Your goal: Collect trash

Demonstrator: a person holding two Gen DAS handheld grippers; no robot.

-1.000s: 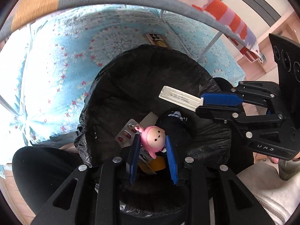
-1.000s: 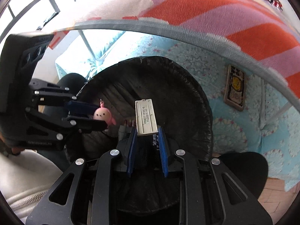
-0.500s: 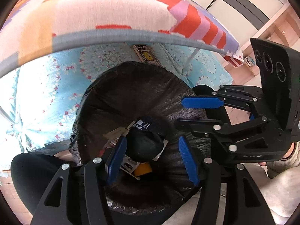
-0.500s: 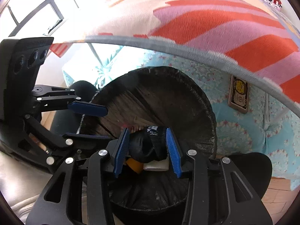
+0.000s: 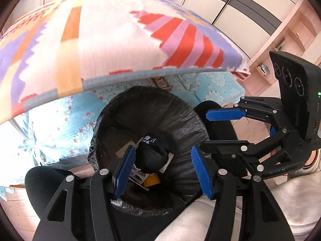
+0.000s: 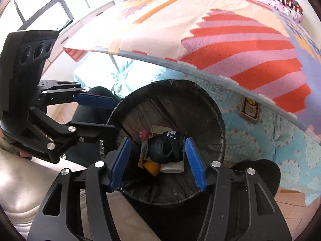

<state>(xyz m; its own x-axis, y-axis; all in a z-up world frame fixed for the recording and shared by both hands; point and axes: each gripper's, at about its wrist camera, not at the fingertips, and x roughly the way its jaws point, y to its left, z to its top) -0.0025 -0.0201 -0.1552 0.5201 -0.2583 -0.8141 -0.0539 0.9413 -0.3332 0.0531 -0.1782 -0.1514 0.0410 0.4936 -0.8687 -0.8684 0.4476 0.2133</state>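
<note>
Release was the step in hand: your left hand-held gripper (image 5: pixel 162 170) stood spread and empty, your right hand-held gripper (image 6: pixel 158 162) was opening with nothing between its pads. Below, the black-lined round bin (image 6: pixel 216 120) held a black cloth bundle (image 6: pixel 166 150), cards and wrappers. Beyond, you needed fresh litter on the striped bed (image 6: pixel 230 40).

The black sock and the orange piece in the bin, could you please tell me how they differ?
The black sock is large, soft and bunched up; the orange piece is small and smooth. The sock lies on top in full view; the orange piece is half hidden beneath it. Both lie inside the black-lined bin.
</note>
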